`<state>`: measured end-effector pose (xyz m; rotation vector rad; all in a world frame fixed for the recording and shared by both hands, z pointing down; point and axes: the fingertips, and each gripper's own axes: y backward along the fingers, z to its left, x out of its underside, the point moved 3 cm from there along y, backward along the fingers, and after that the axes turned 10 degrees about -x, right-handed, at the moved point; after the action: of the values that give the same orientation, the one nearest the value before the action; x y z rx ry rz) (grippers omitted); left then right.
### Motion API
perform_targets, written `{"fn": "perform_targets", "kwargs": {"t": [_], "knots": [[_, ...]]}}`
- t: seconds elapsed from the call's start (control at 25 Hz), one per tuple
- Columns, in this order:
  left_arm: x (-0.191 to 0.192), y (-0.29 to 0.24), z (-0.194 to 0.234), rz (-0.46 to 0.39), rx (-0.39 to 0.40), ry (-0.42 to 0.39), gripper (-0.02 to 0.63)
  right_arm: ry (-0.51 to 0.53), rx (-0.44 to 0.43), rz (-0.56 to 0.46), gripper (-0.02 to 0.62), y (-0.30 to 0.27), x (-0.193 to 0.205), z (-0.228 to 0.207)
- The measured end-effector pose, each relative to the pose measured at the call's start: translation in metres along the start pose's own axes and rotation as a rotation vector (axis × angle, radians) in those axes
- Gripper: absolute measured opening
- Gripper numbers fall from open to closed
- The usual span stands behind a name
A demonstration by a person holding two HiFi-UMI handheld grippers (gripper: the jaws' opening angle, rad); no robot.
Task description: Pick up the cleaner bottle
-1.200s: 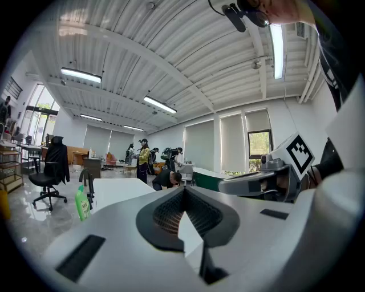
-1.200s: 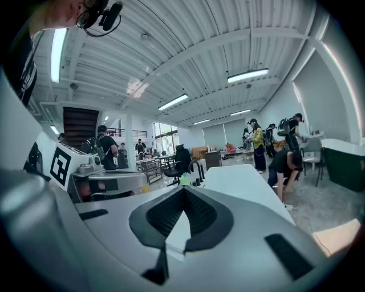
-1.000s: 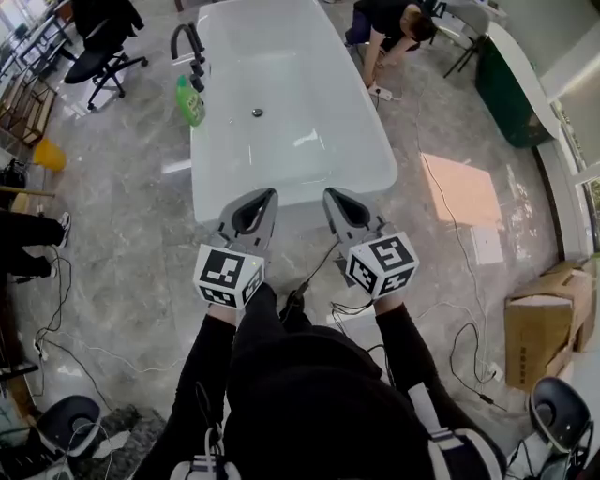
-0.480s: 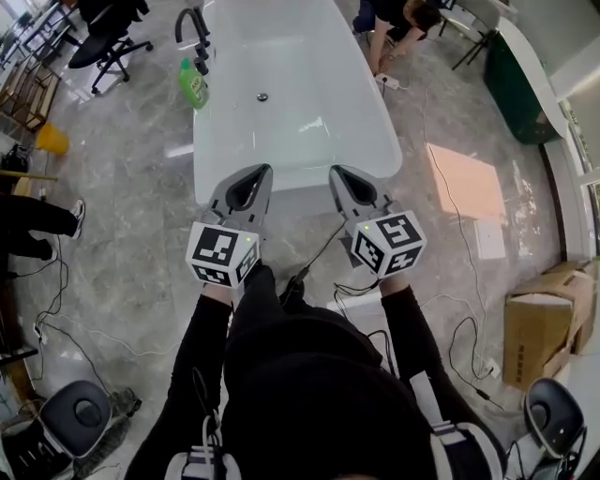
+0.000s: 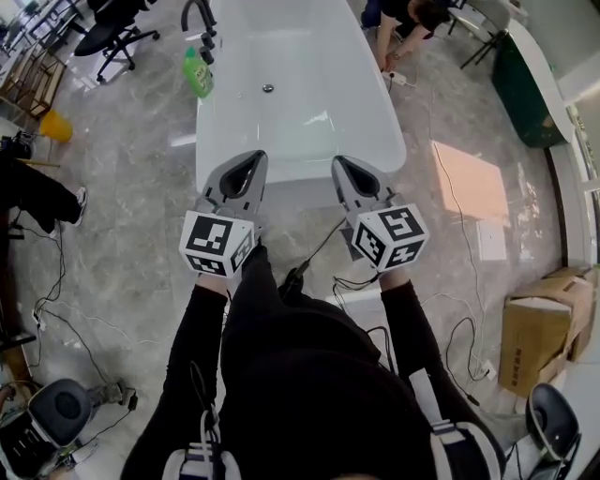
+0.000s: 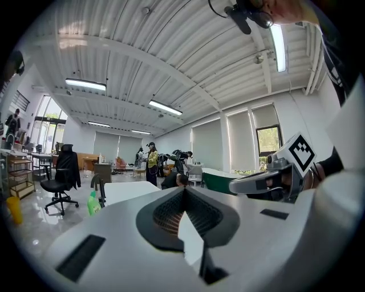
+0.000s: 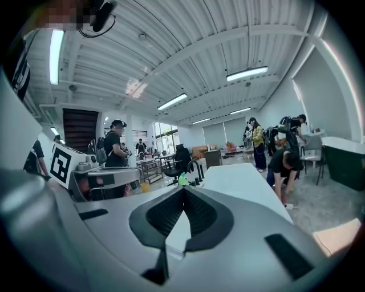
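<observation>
We hold the left gripper (image 5: 246, 167) and the right gripper (image 5: 349, 169) side by side at the near end of a long glossy white table (image 5: 309, 122). Both have their jaws pressed together with nothing between them. The green cleaner bottle (image 5: 197, 75) stands upright at the table's far left edge, well apart from both. Around us are a grey marble floor (image 5: 122, 187), loose cables (image 5: 459, 328), a black office chair (image 5: 112, 28) and a cardboard box (image 5: 539, 342).
</observation>
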<state>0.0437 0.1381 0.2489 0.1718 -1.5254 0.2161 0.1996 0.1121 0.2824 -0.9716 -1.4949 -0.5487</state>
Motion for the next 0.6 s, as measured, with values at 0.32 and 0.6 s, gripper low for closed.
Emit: {"fn": "perform_targets", "kwargs": {"t": [0.32, 0.6], "knots": [[-0.013, -0.010, 0.022, -0.016, -0.030, -0.021, 0.008, 0.005, 0.002, -0.002, 0.002, -0.010, -0.010, -0.008], [-0.015, -0.032, 0.056, -0.018, -0.042, -0.037, 0.008, 0.010, 0.009, 0.004, 0.002, -0.034, -0.014, -0.018]]}}
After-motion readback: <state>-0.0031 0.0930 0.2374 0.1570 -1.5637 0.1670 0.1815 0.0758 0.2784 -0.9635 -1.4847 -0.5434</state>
